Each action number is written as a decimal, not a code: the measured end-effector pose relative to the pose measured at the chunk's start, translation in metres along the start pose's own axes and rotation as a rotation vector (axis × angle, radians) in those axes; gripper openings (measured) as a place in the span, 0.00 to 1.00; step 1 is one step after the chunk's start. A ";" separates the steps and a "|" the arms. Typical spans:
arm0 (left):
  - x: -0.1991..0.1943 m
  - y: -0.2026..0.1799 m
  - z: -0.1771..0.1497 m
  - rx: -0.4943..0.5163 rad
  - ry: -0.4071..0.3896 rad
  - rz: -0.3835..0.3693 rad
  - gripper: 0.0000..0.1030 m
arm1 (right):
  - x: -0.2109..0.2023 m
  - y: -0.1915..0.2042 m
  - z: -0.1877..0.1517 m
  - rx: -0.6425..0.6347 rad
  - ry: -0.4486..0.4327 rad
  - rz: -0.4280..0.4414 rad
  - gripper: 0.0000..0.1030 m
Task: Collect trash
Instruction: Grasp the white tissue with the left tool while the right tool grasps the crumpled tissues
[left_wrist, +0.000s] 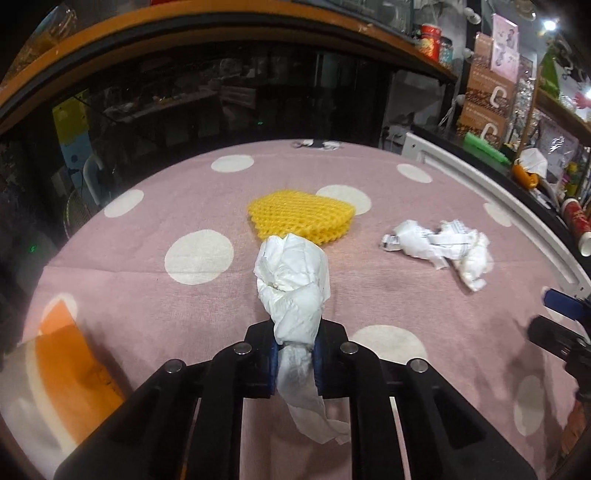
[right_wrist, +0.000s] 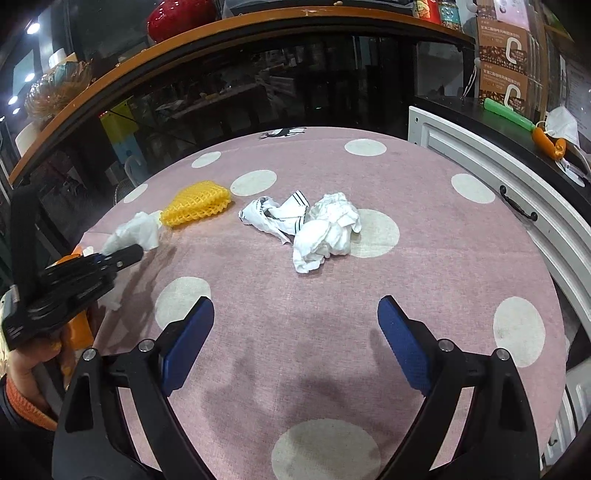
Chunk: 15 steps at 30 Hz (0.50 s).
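Left gripper (left_wrist: 295, 363) is clamped on a twisted white tissue (left_wrist: 291, 280) just in front of the yellow foam net (left_wrist: 301, 216), right gripper (right_wrist: 295, 343) is spread wide with nothing between its pads, and crumpled white wrappers (right_wrist: 317, 229) are seen beyond it on the pink dotted tablecloth (right_wrist: 443, 266).

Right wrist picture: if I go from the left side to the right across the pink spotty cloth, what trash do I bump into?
White tissue held in the left gripper's jaws → yellow foam net → crumpled white paper with dark stripes → white paper wad.
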<state>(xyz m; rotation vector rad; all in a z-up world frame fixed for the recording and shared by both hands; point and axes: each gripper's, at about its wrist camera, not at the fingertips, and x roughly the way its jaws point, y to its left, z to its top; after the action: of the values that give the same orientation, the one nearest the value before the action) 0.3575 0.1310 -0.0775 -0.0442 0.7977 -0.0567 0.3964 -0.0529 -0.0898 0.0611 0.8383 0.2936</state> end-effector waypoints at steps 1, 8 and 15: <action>-0.008 -0.001 -0.003 -0.002 -0.010 -0.014 0.14 | 0.002 0.001 0.002 -0.006 0.001 -0.003 0.87; -0.041 -0.012 -0.023 0.010 -0.049 -0.074 0.14 | 0.036 -0.002 0.023 -0.014 0.053 -0.031 0.80; -0.050 -0.021 -0.036 0.018 -0.058 -0.113 0.14 | 0.075 -0.008 0.038 -0.029 0.121 -0.081 0.69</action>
<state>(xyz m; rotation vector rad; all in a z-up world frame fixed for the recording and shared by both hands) 0.2957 0.1124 -0.0657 -0.0736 0.7364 -0.1691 0.4736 -0.0375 -0.1202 -0.0181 0.9534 0.2353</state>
